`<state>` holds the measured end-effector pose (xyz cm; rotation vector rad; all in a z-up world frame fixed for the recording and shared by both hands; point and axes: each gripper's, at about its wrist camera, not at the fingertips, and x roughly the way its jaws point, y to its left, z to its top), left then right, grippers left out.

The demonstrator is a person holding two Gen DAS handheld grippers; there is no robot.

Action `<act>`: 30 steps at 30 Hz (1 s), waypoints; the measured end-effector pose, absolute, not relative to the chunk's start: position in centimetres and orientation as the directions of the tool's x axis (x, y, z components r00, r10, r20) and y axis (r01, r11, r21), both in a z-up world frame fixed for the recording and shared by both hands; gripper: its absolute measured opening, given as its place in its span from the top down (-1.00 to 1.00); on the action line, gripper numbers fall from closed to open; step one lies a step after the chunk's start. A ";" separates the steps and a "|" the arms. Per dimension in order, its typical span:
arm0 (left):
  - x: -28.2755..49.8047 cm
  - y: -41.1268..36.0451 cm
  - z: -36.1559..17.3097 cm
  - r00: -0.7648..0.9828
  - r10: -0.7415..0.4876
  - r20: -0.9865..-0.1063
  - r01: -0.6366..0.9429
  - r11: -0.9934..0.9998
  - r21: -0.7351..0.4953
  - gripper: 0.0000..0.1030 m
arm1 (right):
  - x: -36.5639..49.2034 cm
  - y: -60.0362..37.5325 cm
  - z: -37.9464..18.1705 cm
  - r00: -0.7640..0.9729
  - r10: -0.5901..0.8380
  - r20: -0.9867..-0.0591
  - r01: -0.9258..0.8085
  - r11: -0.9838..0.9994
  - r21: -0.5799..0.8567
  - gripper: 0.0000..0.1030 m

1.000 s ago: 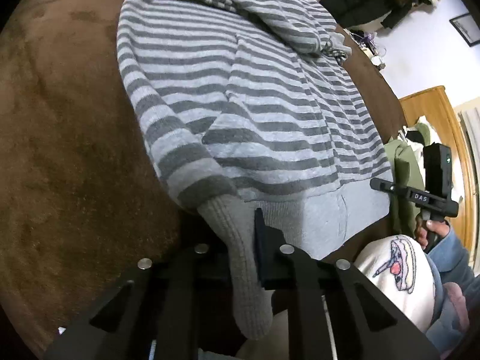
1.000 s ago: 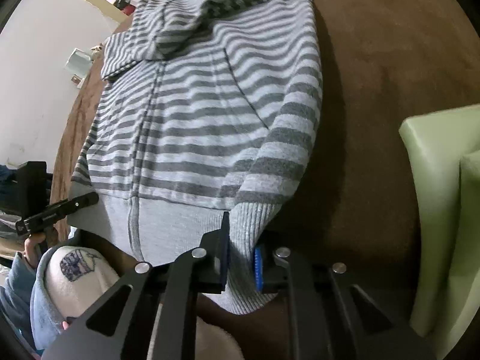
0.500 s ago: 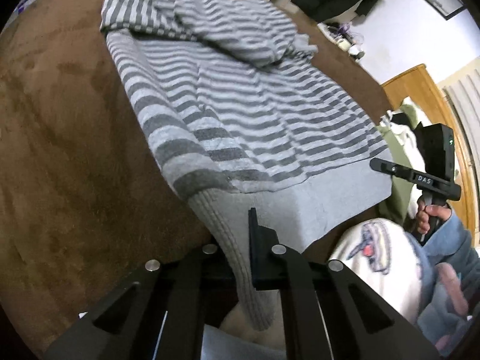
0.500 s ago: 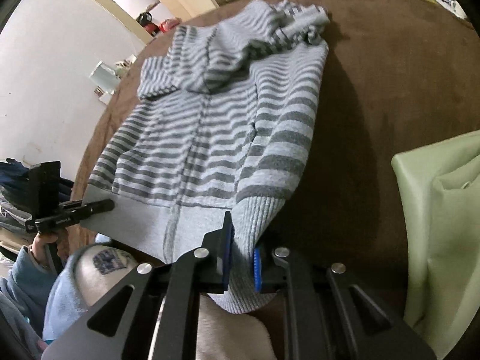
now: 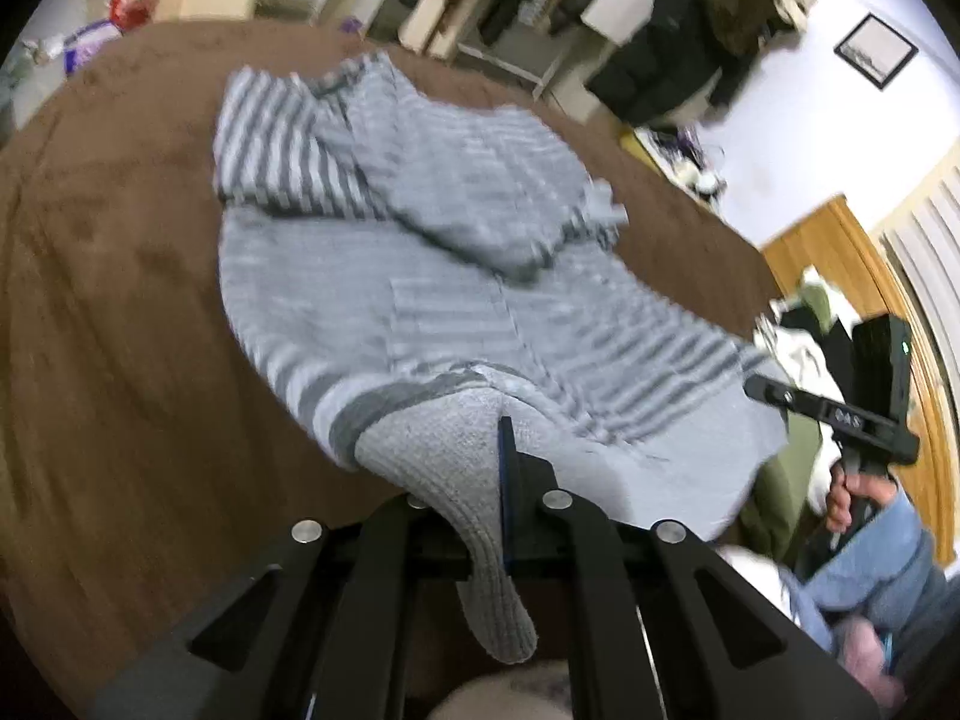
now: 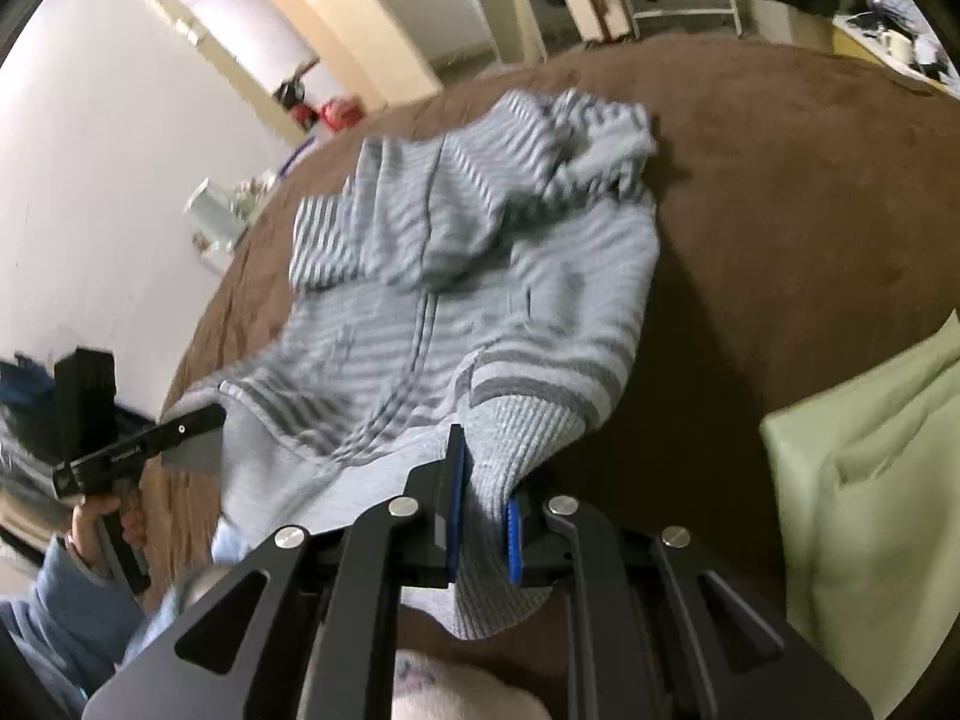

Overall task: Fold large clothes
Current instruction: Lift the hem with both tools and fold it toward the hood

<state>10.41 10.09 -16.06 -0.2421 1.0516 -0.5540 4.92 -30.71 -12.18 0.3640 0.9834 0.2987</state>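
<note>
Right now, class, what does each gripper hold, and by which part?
Both hold the striped hoodie. The left gripper is shut on one ribbed sleeve cuff; the right gripper is shut on the other cuff.

Bare brown bed [image 5: 120, 360] lies open on my left side of the striped hoodie [image 5: 450, 300], w/ more bare bed beyond its far edge. On my right a green cushion [image 6: 864, 480] sits near the right gripper [image 6: 486, 516] and narrows that side.
</note>
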 end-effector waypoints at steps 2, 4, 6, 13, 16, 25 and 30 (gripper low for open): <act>11.9 10.2 -15.2 0.418 -0.535 -0.734 0.303 0.844 -0.442 0.84 | 6.0 -30.9 -11.4 0.555 0.389 -0.735 -0.078 0.904 0.420 0.78; 13.7 10.0 -14.2 0.463 -0.514 -0.722 0.293 0.858 -0.423 0.84 | 7.7 -30.9 -10.5 0.586 0.384 -0.714 -0.082 0.904 0.419 0.78; 15.8 9.6 -13.2 0.500 -0.494 -0.711 0.289 0.869 -0.401 0.84 | 9.7 -30.8 -9.6 0.614 0.376 -0.694 -0.092 0.907 0.411 0.78; 24.3 8.2 -11.4 0.589 -0.432 -0.683 0.278 0.902 -0.331 0.83 | 19.5 -31.3 -7.0 0.684 0.358 -0.635 -0.086 0.905 0.417 0.77; 27.8 8.2 -11.3 0.606 -0.413 -0.680 0.267 0.911 -0.315 0.82 | 23.9 -31.0 -6.7 0.693 0.335 -0.638 -0.086 0.917 0.389 0.77; 37.9 7.6 -16.0 0.568 -0.343 -0.748 0.250 0.938 -0.240 0.76 | 35.3 -30.7 -11.5 0.669 0.290 -0.684 -0.024 0.929 0.370 0.76; 40.7 7.3 -20.0 0.519 -0.312 -0.796 0.237 0.947 -0.216 0.73 | 39.1 -30.5 -15.4 0.622 0.293 -0.726 -0.019 0.933 0.360 0.73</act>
